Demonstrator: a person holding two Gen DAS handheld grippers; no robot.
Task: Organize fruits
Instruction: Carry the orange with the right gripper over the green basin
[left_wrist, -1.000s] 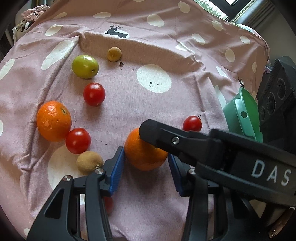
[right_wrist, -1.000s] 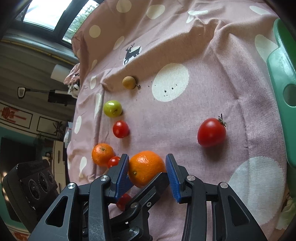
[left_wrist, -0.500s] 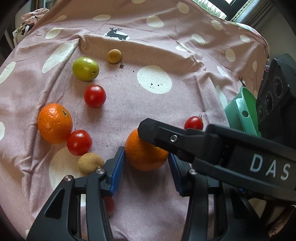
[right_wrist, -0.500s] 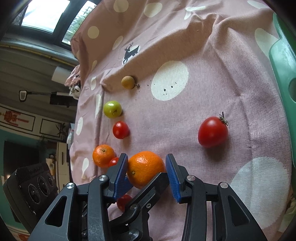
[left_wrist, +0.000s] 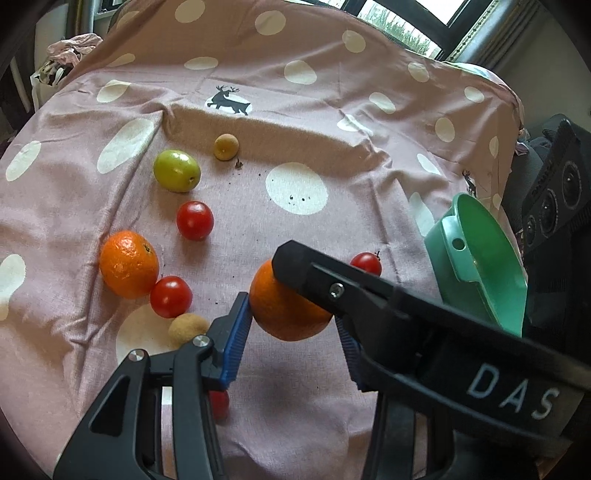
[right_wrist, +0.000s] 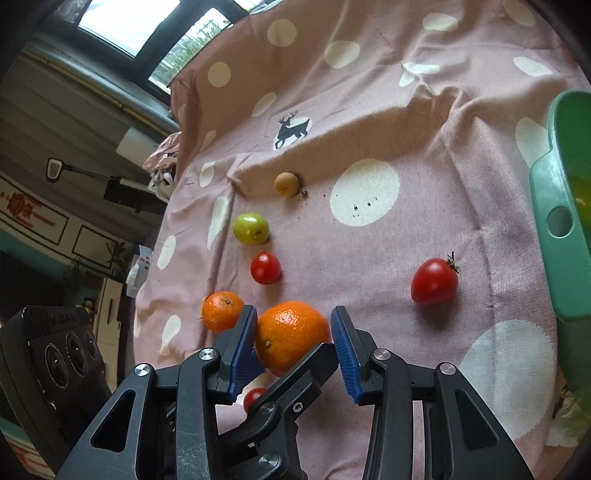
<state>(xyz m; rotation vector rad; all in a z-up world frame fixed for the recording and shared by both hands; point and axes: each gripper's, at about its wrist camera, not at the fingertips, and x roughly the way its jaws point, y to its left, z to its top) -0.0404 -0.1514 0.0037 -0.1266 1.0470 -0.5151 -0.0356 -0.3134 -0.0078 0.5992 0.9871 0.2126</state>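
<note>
Matt pink woven cloth (left_wrist: 221, 92), glossy red tomatoes (left_wrist: 194, 220), dimpled orange peel (right_wrist: 291, 334), smooth green plastic basket (left_wrist: 476, 258).

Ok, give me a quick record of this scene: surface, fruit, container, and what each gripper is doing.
surface: pink dotted cloth
gripped fruit: orange
right gripper: pads pressed on both sides of the orange
left gripper: one pad against the same orange, other pad hidden
loose fruit: second orange, four red tomatoes, green fruit, two small brown fruits
container: green basket at the cloth's edge
</note>
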